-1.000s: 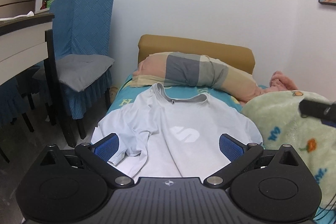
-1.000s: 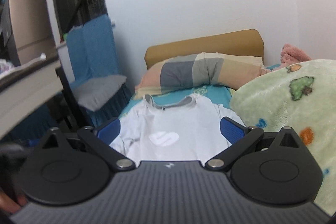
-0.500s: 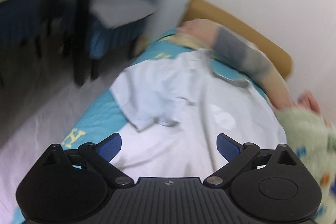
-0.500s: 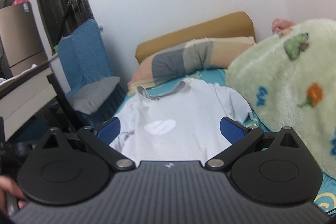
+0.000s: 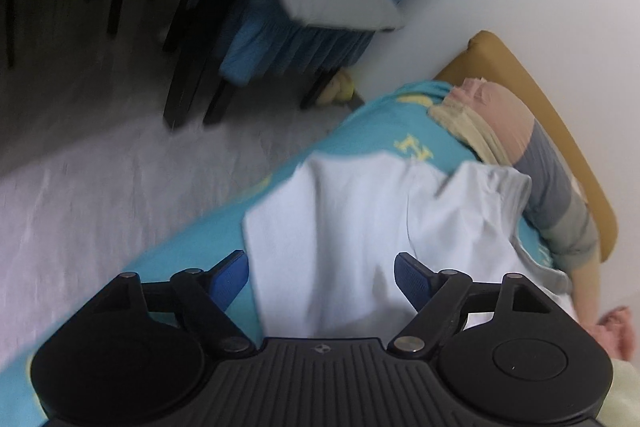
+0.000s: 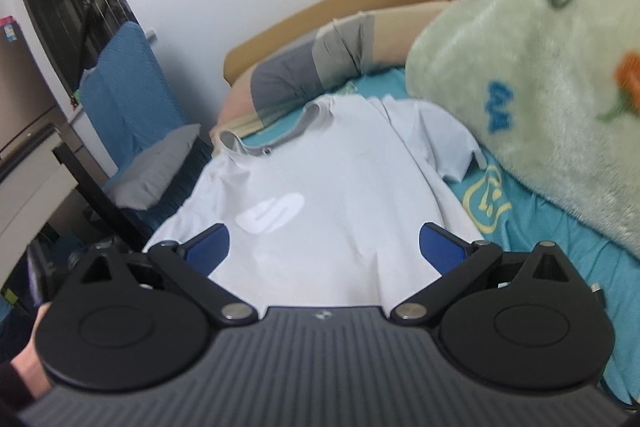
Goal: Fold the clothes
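Two tongs gape empty over our shirt (image 6: 340, 195), spread on the bed, collar away. The left tongs (image 5: 322, 273) hover at its sleeve (image 5: 320, 211); the right tongs (image 6: 324, 249) straddle its middle.

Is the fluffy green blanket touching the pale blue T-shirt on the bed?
Apart. The right wrist view shows a strip of turquoise bedsheet between the fluffy green blanket and the pale blue T-shirt.

Left tongs (image 5: 321, 273) now tilted down over the T-shirt's (image 5: 360, 227) near sleeve, right tongs (image 6: 323, 247) nearer the T-shirt.
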`<state>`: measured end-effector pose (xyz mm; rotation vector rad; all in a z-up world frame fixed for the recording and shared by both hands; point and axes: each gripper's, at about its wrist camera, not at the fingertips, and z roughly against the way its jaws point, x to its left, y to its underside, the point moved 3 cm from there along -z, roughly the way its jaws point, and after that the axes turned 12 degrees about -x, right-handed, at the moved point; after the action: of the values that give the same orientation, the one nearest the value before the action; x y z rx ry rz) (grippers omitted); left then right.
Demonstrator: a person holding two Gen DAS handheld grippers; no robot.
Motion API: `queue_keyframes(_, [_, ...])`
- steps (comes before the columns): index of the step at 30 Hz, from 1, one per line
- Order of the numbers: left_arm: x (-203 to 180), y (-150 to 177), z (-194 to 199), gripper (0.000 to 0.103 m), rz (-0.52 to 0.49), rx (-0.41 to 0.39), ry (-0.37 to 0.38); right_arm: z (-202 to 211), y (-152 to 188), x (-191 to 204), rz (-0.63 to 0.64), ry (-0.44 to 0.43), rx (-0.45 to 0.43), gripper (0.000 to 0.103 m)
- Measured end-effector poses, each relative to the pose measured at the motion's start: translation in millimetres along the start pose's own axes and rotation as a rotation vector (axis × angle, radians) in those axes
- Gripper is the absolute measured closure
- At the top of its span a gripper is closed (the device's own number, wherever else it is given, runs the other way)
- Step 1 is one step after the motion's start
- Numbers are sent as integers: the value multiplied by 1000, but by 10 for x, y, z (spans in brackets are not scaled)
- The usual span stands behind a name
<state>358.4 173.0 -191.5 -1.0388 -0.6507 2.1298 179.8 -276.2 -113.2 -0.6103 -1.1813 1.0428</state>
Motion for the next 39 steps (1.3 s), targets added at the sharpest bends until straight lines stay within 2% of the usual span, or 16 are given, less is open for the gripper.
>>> queue_keyframes(2, [-95,-42,-162,38,-58,-5,-2,-90,42,-9,21,15,11,0])
queue_keyframes(4, [-229,-84,-321,54,-192,12,-35,-149,64,4,35,17,14,0])
queue_keyframes(6, [-321,-175,-454,87,-286,29,-37,-190,74,29,49,18,10,0])
queue_keyframes(7, [-361,-238,-513,92,-312,44,-31,-211,75,42,58,19,6,0])
queue_keyframes(9, [-476,-404,-578,93,-391,27,-35,-251,76,59,78,29,-1,0])
queue_keyframes(12, [-740,-728,-566,93,-544,-104,-35,-279,79,61,133,106,-46,0])
queue_keyframes(13, [-814,-827,-574,93,-599,-150,-57,-296,79,53,147,124,-58,0])
queue_keyframes(16, [-944,-972,-674,93,-716,-224,-146,-357,91,46,171,153,-71,0])
queue_keyframes(19, [-944,-920,-786,86,-725,-209,-179,-405,122,97,223,157,-76,0])
queue_keyframes(20, [-931,-882,-791,79,-703,-195,-169,-412,134,117,242,151,-76,0])
queue_keyframes(22, [-891,-805,-723,63,-660,-181,-139,-409,155,165,271,134,-78,0])
queue_keyframes(23, [-879,-758,-656,45,-651,-177,-127,-404,158,188,282,127,-79,0])
queue_keyframes(24, [-877,-712,-577,32,-645,-172,-119,-399,154,205,288,122,-81,0])
queue_keyframes(28, [-948,-458,-91,24,-657,-107,-5,-360,109,232,264,93,-90,0])
queue_keyframes(32, [-1037,-130,614,14,-666,-100,87,-293,86,243,261,79,-100,0])
queue_keyframes(39, [-1341,476,1756,8,-644,-93,181,-54,4,235,261,53,-143,0])
